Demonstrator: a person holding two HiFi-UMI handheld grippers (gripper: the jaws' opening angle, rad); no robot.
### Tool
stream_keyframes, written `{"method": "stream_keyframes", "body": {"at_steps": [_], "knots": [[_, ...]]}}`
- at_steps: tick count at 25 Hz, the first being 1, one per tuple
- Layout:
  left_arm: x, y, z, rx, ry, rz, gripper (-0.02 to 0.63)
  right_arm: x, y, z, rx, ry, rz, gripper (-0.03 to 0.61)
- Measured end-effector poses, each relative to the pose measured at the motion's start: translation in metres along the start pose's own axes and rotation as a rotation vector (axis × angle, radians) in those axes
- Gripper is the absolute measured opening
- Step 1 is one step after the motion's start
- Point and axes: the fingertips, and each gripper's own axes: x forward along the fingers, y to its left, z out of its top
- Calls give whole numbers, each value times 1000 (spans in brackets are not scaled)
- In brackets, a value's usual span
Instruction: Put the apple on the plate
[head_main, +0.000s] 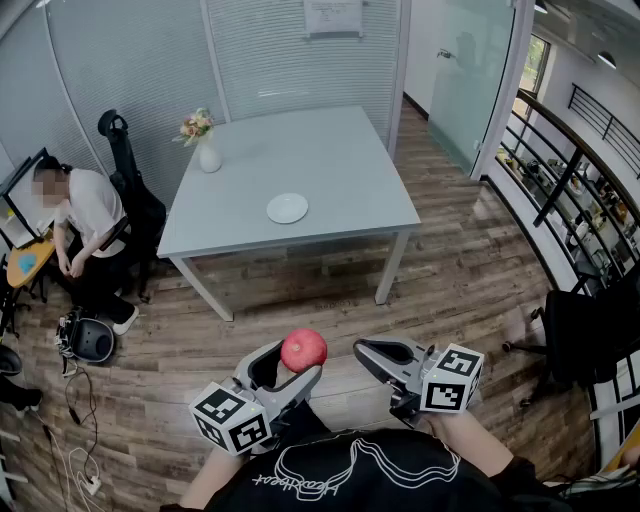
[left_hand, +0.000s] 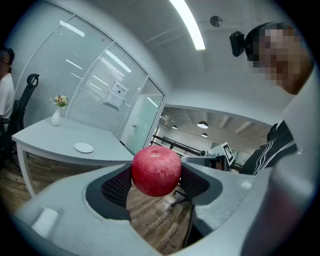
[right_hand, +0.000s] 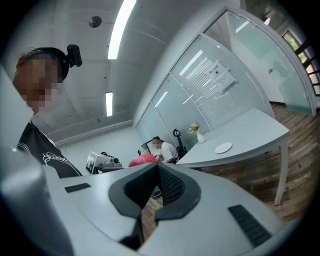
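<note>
A red apple (head_main: 304, 350) sits between the jaws of my left gripper (head_main: 298, 364), which is shut on it and held over the wooden floor, well short of the table. In the left gripper view the apple (left_hand: 156, 171) fills the gap between the dark pads. The white plate (head_main: 287, 208) lies empty near the front edge of the grey table (head_main: 340, 150); it also shows as the plate (left_hand: 83, 147) and the plate (right_hand: 223, 148). My right gripper (head_main: 366, 352) hangs beside the left one, shut with nothing in it; its jaws (right_hand: 156, 173) meet at the tips.
A white vase of flowers (head_main: 207, 148) stands at the table's far left corner. A person (head_main: 88, 218) sits at a desk to the left beside a black chair (head_main: 128, 180). Glass walls stand behind the table, and a railing (head_main: 570, 170) runs on the right.
</note>
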Motion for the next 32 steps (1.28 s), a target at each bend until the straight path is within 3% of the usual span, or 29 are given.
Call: {"method": "stream_keyframes", "body": {"at_steps": [15,26,32], "knots": [[17,16,1,-21,4,-25,302,6,-21,-3,-13,22,-55,8],[59,94,13,-68,53,-34,302,61,-86,11,60,47,-86,8],[92,170,35,-78,81,-18,302,118,-143,34,108,61,-97,8]]}}
